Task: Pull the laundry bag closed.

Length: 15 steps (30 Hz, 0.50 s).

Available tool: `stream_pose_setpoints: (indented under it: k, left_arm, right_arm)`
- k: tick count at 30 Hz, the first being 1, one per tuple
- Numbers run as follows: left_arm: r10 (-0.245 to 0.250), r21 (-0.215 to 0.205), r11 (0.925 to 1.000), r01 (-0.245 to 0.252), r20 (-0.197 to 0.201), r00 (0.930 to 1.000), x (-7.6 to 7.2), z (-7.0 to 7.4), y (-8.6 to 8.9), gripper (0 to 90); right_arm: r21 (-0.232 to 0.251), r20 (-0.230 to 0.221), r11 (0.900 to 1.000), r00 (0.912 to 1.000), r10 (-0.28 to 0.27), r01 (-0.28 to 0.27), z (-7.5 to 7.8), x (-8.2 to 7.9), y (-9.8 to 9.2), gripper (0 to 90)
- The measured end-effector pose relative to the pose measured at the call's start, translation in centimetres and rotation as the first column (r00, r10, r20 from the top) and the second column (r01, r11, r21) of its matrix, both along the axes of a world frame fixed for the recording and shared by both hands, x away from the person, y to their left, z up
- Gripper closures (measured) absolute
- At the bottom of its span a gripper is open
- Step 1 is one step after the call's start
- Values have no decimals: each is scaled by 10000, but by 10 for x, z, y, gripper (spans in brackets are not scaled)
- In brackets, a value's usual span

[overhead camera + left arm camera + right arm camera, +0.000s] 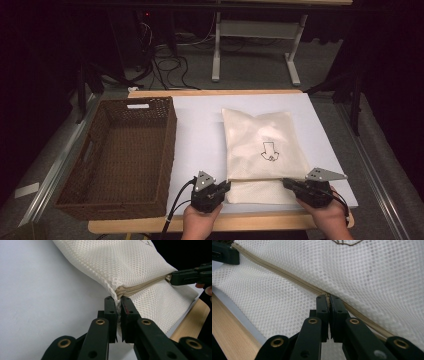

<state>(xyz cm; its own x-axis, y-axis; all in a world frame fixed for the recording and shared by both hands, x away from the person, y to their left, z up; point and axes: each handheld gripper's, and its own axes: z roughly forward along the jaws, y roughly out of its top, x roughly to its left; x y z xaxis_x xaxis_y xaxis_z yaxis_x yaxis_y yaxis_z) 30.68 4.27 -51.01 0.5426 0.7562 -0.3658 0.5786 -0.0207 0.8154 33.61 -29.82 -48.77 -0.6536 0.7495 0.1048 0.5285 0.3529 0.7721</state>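
Observation:
A white mesh bag (pixel 262 145) with a small black arrow drawing lies flat on the pale mat. Its tan zipper (pixel 142 286) runs along the near side. My left gripper (pixel 227 186) is shut on the bag's fabric at the zipper's left end, and in the left gripper view the jaws (pixel 119 300) pinch that corner. My right gripper (pixel 286 182) sits at the zipper's right part, shut on the zipper pull (pixel 327 295). The right gripper (pixel 190 276) is also seen from the left one, clamped at the zipper line, with the zipper (pixel 287 273) stretched between the two.
A dark brown wicker basket (pixel 120 150) stands on the left of the table, close to my left hand. The pale mat (pixel 200 130) covers the tabletop; the wooden front edge (pixel 260 220) lies just under both hands. Table legs and cables are on the floor beyond.

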Motion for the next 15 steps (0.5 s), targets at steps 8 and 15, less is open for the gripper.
stream_pose_setpoints:
  k: [8, 15]
  left_arm:
    - [11, 9, 10000, -11, -7, 10000, 0, 0, 0, 852]
    - [12, 7, 10000, -12, -12, 10000, 0, 0, 1, 852]
  right_arm:
    - [-19, 79, 9993, 9993, -367, 367, 1, -2, -22, 882]
    - [106, 41, 9966, 9967, -812, 811, 2, -4, -41, 882]
